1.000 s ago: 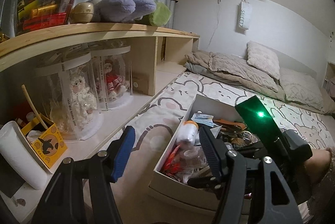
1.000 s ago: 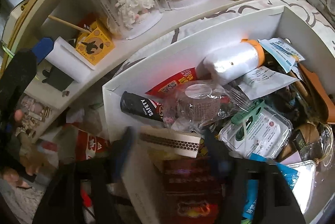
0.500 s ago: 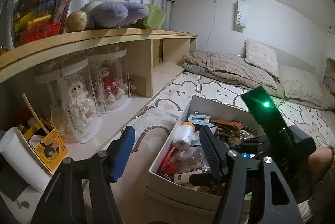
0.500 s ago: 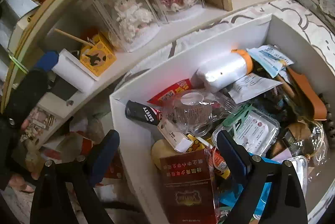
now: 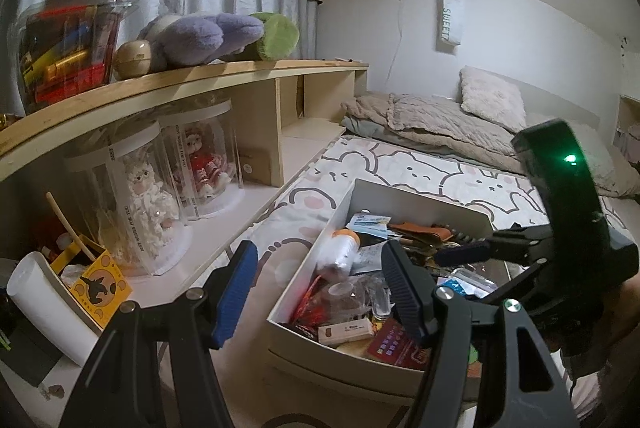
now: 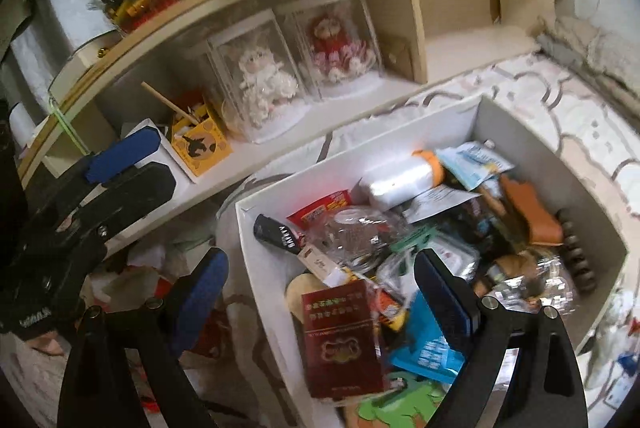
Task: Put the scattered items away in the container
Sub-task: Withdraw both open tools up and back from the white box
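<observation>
bedroom, bear-print bedsheet [image 5: 420, 168] with the white box [image 6: 400, 144] on it, already stuffed with junk, dark red packet [image 6: 340, 340] on top near the front. right gripper [image 6: 320, 292] has just been opening, nothing between its jaws. left gripper [image 5: 320, 288] spread too, empty, beside the box.

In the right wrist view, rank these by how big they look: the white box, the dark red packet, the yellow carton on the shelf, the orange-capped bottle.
1. white box
2. dark red packet, though nearness to the camera enlarges it
3. orange-capped bottle and yellow carton look alike; I won't rank them.
</observation>
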{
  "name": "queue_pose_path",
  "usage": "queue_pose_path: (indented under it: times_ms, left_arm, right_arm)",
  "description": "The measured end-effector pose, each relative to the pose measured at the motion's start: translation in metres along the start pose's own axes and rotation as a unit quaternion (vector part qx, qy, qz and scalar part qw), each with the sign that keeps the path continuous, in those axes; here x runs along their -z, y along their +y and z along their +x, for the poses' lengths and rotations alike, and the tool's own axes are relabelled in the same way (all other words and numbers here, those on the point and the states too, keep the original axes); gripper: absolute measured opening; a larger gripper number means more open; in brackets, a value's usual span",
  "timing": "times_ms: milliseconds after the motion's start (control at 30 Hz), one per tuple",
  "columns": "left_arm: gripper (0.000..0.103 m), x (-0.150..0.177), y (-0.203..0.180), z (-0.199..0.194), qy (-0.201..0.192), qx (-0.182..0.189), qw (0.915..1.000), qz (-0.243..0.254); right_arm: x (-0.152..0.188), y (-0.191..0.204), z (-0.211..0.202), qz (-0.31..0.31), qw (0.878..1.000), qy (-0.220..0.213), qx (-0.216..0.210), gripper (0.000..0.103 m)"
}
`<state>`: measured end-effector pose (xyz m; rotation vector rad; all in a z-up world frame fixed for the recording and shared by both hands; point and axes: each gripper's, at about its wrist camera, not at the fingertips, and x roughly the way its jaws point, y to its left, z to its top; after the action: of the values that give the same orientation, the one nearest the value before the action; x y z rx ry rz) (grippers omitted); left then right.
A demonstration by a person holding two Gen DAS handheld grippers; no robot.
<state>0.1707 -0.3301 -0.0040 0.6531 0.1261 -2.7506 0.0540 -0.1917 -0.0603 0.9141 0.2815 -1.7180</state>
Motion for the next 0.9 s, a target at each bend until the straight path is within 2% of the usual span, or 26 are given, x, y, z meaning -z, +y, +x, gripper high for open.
queue_pose_path:
  times_ms: [33,67,100,200,300,400,600,733,900]
  left_arm:
    - [0.064,0.0,-0.002,-0.002,-0.001,-0.001,1.0,0.001]
    - [0.064,0.0,-0.003,-0.003,-0.002,-0.001,1.0,0.001]
    - [0.065,-0.001,-0.005,-0.005,-0.003,-0.001,1.0,0.001]
    - [0.078,0.0,-0.01,-0.009,-0.008,-0.007,0.9999,0.004]
    - [0.081,0.0,-0.017,-0.013,-0.009,-0.014,0.9998,0.01]
    - [0.089,0.001,-0.021,-0.016,-0.011,-0.016,0.9997,0.01]
    - [0.09,0.004,-0.03,-0.025,-0.016,-0.014,0.9997,0.01]
    - [0.101,0.006,-0.036,-0.03,-0.017,-0.009,0.9998,0.006]
    - [0.101,0.008,-0.047,-0.038,-0.02,-0.002,0.9997,0.013]
  right_arm:
    - [0.002,0.0,-0.005,-0.008,1.0,-0.009,0.005,0.096]
    - [0.005,0.0,-0.009,-0.011,1.0,-0.014,0.008,0.102]
    - [0.006,0.0,-0.012,-0.012,1.0,-0.018,0.011,0.103]
    - [0.011,-0.002,-0.024,-0.014,0.999,-0.033,0.023,0.103]
    - [0.017,-0.005,-0.038,-0.014,0.998,-0.048,0.037,0.103]
    - [0.022,-0.009,-0.052,-0.009,0.997,-0.067,0.044,0.103]
    - [0.032,-0.015,-0.077,-0.006,0.993,-0.096,0.067,0.103]
    - [0.041,-0.022,-0.092,-0.003,0.991,-0.109,0.077,0.103]
    - [0.058,-0.025,-0.11,-0.011,0.986,-0.134,0.102,0.103]
